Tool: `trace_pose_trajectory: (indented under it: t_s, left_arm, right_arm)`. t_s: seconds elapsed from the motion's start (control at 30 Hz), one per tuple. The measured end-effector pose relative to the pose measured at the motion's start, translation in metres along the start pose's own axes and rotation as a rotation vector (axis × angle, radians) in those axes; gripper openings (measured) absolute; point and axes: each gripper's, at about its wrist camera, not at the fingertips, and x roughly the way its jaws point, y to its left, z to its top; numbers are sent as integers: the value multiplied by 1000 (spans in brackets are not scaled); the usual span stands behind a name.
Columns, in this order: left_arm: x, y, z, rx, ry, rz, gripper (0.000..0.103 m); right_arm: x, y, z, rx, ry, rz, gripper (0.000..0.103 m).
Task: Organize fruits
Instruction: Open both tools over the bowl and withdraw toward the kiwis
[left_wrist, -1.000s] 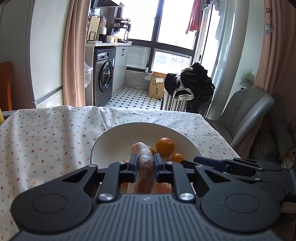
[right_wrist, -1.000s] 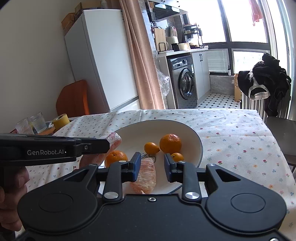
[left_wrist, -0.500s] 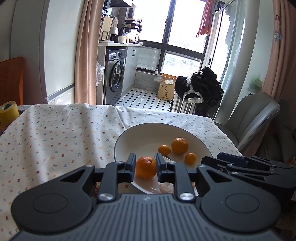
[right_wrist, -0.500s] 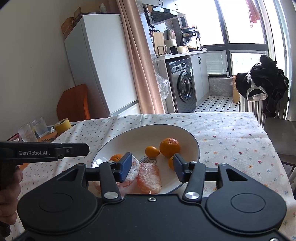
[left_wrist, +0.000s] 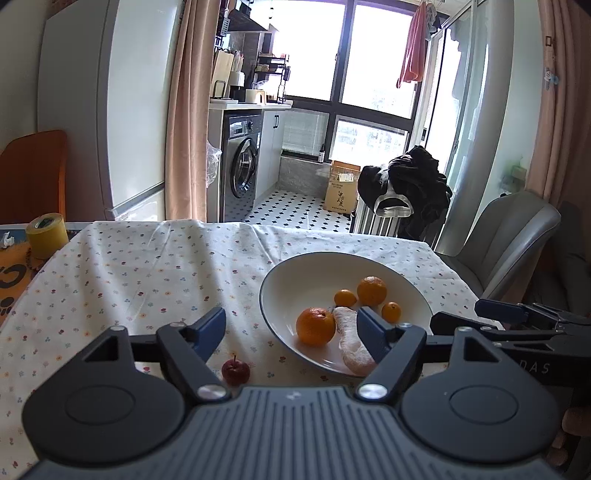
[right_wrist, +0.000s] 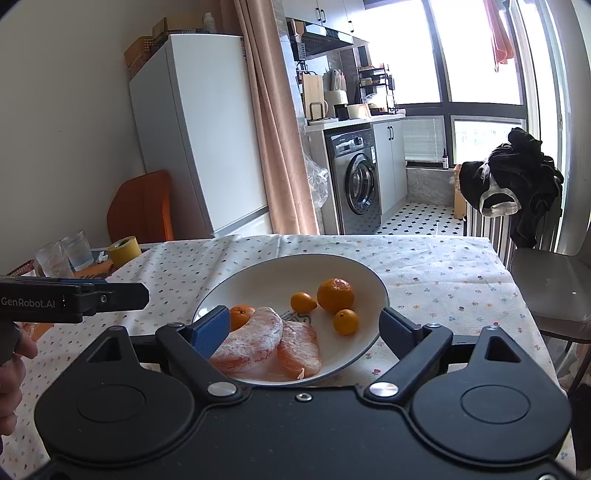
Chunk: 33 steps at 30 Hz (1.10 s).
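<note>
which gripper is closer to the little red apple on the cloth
Left. The left gripper hangs open right over the small red apple; the right gripper is open over the plate.

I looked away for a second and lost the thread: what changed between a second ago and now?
Both tongs let go of their peeled pomelo segments, and both segments now lie in the plate. The left tongs and right tongs stand wide open, drawn back toward the near rim. The oranges and small kumquats stayed put.

Plate (left_wrist: 280, 273) on table (left_wrist: 147, 266) w/ oranges (left_wrist: 316, 325), pomelo segments (right_wrist: 255, 338) in it; small apple (left_wrist: 235, 371) left of plate.
</note>
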Motion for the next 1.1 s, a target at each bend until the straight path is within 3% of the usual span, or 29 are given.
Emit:
trace_pose_trajectory:
  t_s: [0.1, 0.3, 0.63, 1.1]
  left_arm:
    - [-6, 2, -5, -2, -2, 0, 80]
    - [-18, 9, -15, -13, -15, 9, 91]
    - [-35, 9, -36, 2, -8, 9, 93]
    - [-43, 22, -60, -80, 33, -20, 93]
  right_arm:
    - [-4, 4, 0, -3, 0, 4, 97]
    - [-5, 9, -5, 6, 34, 29, 98]
    - [-20, 21, -13, 0, 33, 80, 103]
    - [-23, 35, -29, -20, 85, 162, 103]
